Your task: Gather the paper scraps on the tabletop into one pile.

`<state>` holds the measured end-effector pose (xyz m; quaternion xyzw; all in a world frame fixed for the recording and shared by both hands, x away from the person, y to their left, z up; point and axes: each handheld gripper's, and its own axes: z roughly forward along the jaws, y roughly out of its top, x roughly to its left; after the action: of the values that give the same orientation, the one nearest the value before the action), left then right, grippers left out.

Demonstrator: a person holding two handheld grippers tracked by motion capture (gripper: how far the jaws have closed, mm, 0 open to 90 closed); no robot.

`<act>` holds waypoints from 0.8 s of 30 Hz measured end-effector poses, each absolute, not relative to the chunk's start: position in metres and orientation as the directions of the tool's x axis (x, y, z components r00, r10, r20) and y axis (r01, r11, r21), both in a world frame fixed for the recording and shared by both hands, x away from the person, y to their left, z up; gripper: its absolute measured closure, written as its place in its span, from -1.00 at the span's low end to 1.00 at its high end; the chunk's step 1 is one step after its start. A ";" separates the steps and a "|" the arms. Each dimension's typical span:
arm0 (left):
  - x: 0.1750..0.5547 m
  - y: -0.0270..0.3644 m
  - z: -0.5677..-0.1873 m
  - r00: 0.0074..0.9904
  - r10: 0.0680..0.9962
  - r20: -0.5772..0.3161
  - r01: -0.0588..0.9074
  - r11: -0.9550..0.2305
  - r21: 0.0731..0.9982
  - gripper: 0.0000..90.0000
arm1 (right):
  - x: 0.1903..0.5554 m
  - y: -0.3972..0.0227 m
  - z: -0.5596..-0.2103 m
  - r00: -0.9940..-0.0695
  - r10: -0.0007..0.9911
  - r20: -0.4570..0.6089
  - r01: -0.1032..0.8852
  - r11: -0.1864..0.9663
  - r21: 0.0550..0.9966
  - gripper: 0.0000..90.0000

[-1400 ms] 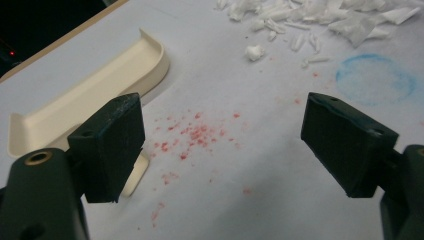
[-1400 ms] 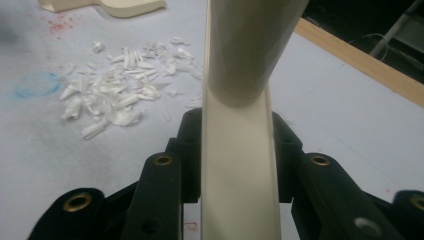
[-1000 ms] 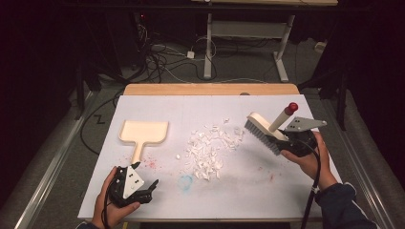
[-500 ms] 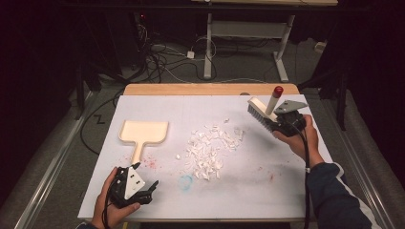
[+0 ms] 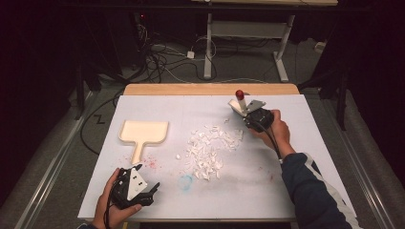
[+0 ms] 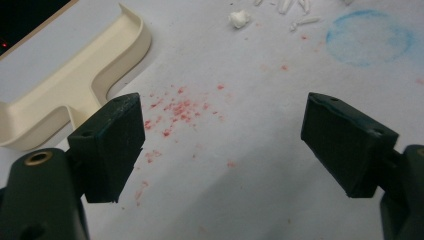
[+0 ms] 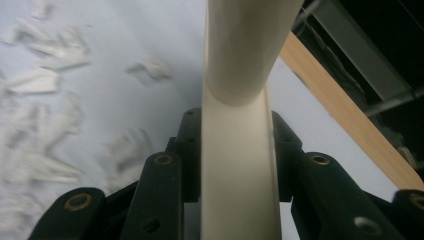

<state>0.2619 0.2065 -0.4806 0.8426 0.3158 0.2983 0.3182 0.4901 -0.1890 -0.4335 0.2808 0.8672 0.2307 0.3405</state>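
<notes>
A cream brush [image 5: 237, 106] with a red-tipped handle is clamped in my right gripper [image 5: 253, 117], just beyond the far right edge of a pile of white paper scraps [image 5: 207, 150]. In the right gripper view both jaws press on the cream brush handle [image 7: 240, 165], with blurred scraps [image 7: 40, 80] to the left. A cream dustpan [image 5: 143, 132] lies at the left, handle toward me. My left gripper [image 5: 147, 181] rests near the front left edge, jaws wide apart. In its own view the left gripper [image 6: 222, 145] holds nothing, and the dustpan [image 6: 65, 85] is ahead to the left.
The white sheet [image 5: 305, 191] covers the table, whose wooden far edge [image 5: 210, 89] shows beyond it. A blue ring stain [image 6: 370, 37] and red specks [image 6: 175, 112] mark the sheet near the left gripper. Cables and table legs lie on the floor behind.
My right hand has carried the brush away from me and to the left, down toward the far right edge of the scrap pile. The left gripper has stayed put.
</notes>
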 end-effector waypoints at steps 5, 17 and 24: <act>0.262 0.207 -0.481 0.623 0.723 0.299 0.340 -0.595 0.729 -0.63 | 0.479 -0.168 -0.441 -0.653 0.615 -0.442 0.278 0.737 0.616 0.51; 0.262 0.205 -0.480 0.632 0.716 0.296 0.336 -0.597 0.729 -0.63 | 0.422 -0.140 -0.442 -0.833 0.414 -0.368 0.089 0.756 0.649 0.51; 0.263 0.203 -0.481 0.638 0.710 0.297 0.333 -0.603 0.725 -0.63 | 0.388 -0.143 -0.434 -0.879 0.329 -0.344 0.017 0.745 0.667 0.51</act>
<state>0.2625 0.2028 -0.4806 0.8460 0.3083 0.2928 0.3218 0.3883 -0.1433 -0.4341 0.0953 0.9061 0.3444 0.2263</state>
